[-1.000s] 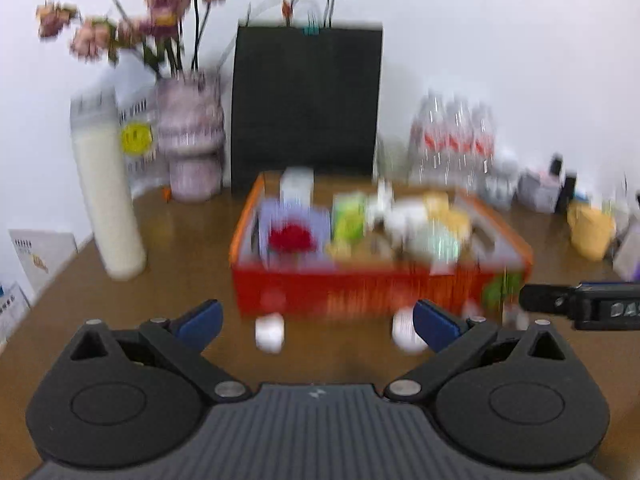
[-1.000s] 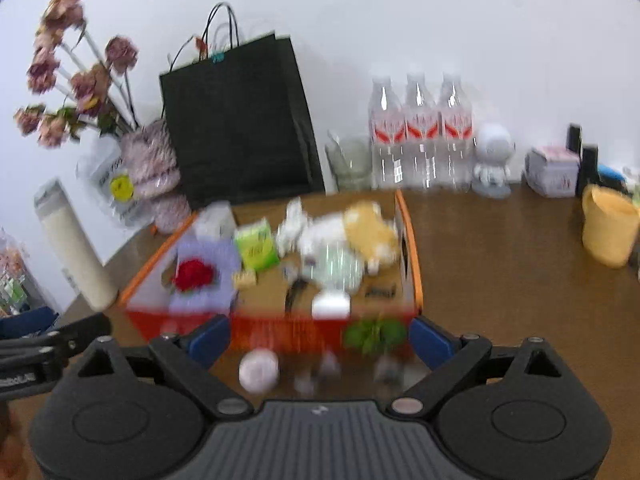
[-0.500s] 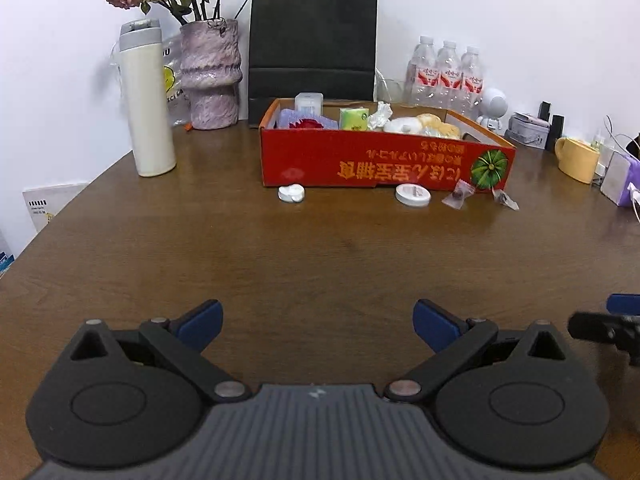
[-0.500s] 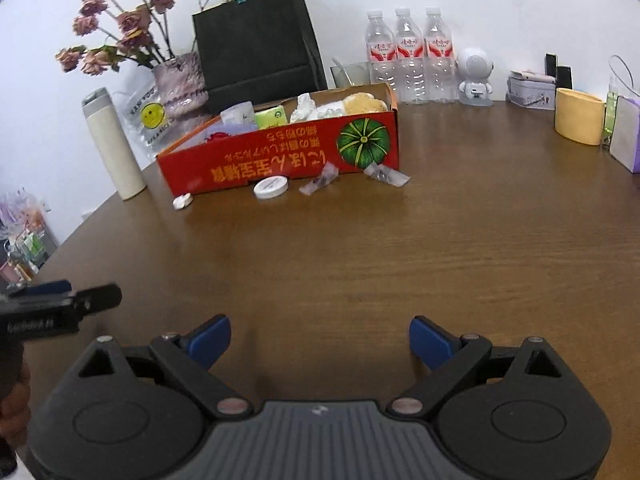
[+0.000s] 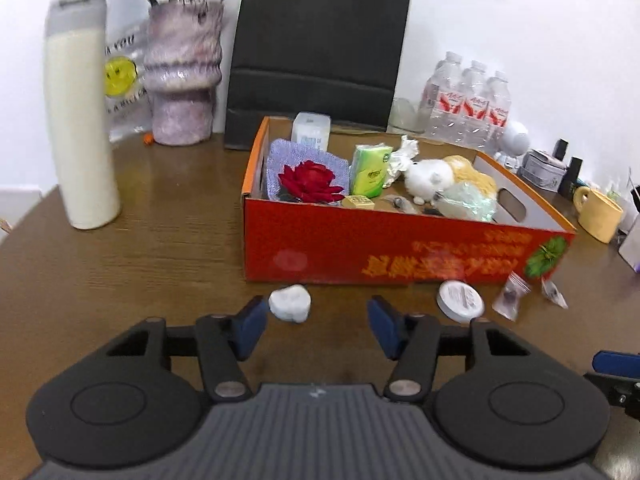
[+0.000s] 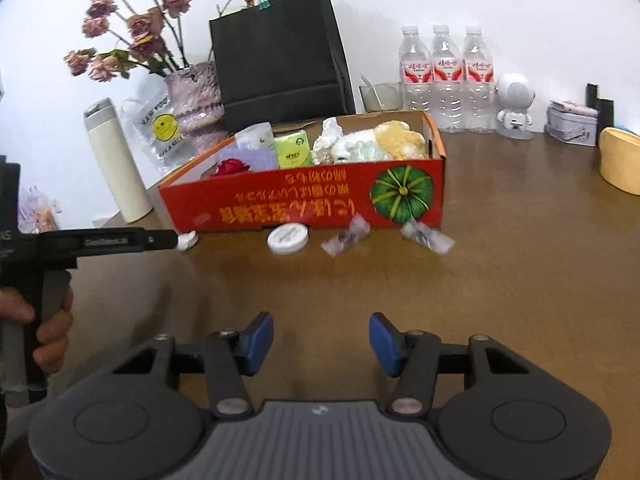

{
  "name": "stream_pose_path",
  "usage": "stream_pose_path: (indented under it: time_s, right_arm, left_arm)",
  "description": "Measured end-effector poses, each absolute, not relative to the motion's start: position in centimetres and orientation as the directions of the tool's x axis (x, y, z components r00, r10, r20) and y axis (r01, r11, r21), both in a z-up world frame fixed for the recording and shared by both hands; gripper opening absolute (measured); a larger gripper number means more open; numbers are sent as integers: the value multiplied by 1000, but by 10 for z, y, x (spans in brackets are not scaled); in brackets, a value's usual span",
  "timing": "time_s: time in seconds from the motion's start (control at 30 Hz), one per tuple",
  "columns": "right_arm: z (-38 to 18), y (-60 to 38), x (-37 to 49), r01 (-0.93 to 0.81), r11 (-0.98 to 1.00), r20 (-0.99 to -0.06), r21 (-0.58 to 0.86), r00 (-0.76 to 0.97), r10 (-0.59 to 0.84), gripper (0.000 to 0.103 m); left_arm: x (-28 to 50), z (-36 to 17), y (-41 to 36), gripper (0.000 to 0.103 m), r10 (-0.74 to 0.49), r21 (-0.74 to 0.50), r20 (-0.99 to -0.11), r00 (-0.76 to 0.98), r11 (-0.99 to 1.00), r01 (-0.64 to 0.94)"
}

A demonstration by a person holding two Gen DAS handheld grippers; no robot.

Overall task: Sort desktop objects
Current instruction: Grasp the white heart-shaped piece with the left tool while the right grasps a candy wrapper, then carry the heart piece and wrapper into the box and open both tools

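Gaping left tool (image 5: 316, 326) flanks lumpy white pebble (image 5: 290, 303) beside glossy cardboard box (image 5: 400, 248).

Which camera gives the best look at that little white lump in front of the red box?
The left wrist view: the white lump lies close and unobstructed. In the right wrist view it is small and half hidden behind the left claw.

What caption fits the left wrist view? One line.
Open left gripper closing in on a white lump before the red box.
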State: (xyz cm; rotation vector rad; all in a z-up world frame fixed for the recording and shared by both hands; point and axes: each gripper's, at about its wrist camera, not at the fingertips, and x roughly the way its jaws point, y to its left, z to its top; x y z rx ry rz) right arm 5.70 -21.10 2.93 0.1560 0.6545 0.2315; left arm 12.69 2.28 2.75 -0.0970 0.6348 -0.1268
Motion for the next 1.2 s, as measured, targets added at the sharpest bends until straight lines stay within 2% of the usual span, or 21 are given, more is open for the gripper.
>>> stream_pose_path:
  time_s: [0.03, 0.1, 0.2, 0.33, 0.4, 0.6, 0.67, 0.87, 1.0, 1.2]
  right_arm:
    - [30, -210, 66, -162, 963, -583, 215, 770, 260, 53]
    - [30, -208, 84, -155, 966, -584, 209, 772, 250, 53]
    - [29, -205, 114, -140, 967, -591, 213, 769, 241, 48]
    - [24, -200, 144, -98, 975, -609, 197, 767, 200, 41]
    - [21, -199, 156, -84, 975, -618, 205, 761, 195, 38]
    - [10, -186, 168, -71, 990, -623, 123, 771, 133, 25]
    - [9, -179, 166, -77, 995, -623, 60, 776, 98, 15]
    - [12, -179, 149, -99, 994, -623, 52, 774, 110, 12]
    - [26, -194, 108, -86, 990, -579, 108, 804, 133, 12]
    - [44, -207, 51, -90, 990, -525, 109, 841, 134, 12]
  left_arm:
    - [135, 24, 23, 57, -135, -126, -598, 790, 989, 73]
    - [146, 18, 22, 44, -123, -125, -619, 775, 990, 58]
    - [150, 13, 26, 36, -128, -145, -632, 765, 988, 45]
    - [152, 9, 26, 33, -140, -143, -616, 775, 988, 65]
    - [152, 8, 26, 27, -142, -141, -609, 780, 988, 70]
    - [150, 8, 26, 26, -167, -148, -594, 787, 984, 97]
    - [147, 9, 25, 26, -181, -144, -593, 785, 983, 117]
    - [125, 20, 18, 26, -174, -115, -556, 813, 985, 132]
    - [82, 27, 12, 26, -128, -44, -514, 848, 991, 123]
    - [21, 38, 0, 26, -94, -38, -475, 875, 996, 87]
